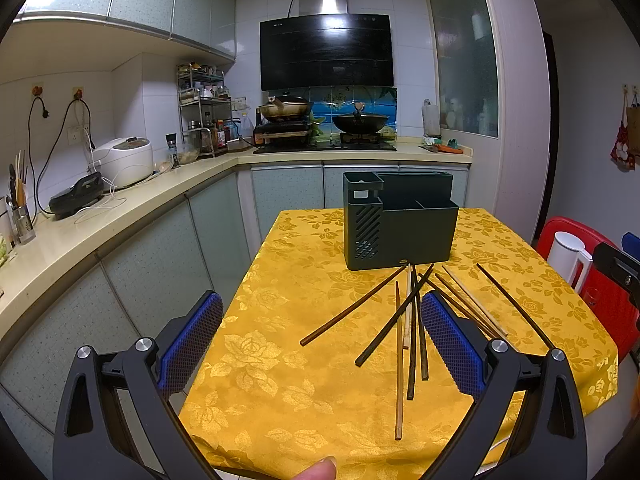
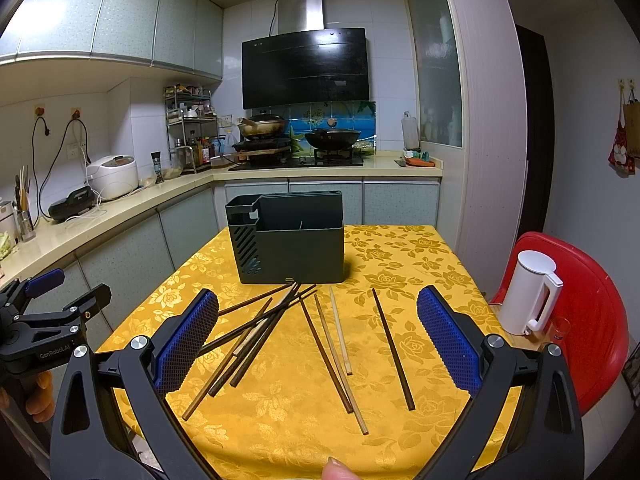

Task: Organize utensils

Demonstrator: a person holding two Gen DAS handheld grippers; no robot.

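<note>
The chopsticks (image 2: pixel 384 348) lay loose on the yellow tablecloth (image 2: pixel 420 248), ahead of and below the right gripper (image 2: pixel 316 344), long axes mostly running away from it toward the holder (image 2: pixel 300 252); both it and the left gripper (image 1: pixel 320 344) hung released, empty.

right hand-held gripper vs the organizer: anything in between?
Only scattered chopsticks on the yellow tablecloth lie between the open right hand-held gripper and the dark organizer, per the right wrist view.
</note>
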